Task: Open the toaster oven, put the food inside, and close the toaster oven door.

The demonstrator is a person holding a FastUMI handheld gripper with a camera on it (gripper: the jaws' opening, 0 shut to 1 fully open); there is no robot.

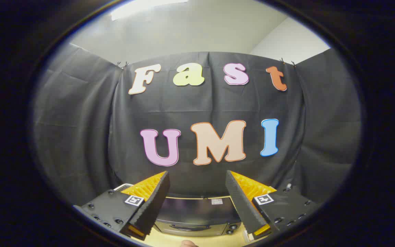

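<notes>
The toaster oven (197, 214) sits low between and just beyond the fingers, its door shut and the handle (183, 227) across the front. The gripper (197, 195) is spread wide and holds nothing. Opening comes first, I judge: drop well down, square to the handle, then close on it (knobs (232, 227) sit just beside). A pale rounded thing (188, 243), possibly the food, lies nearest on the tabletop (201, 240).

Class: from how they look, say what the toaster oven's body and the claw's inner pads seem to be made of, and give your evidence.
Toaster oven: probably metal, a dark glossy top and a brushed silvery front, judging by its sheen. The open claw holds nothing; its finger pads look like dark matte foam or rubber with fine ribbing, though which cannot be told.
</notes>
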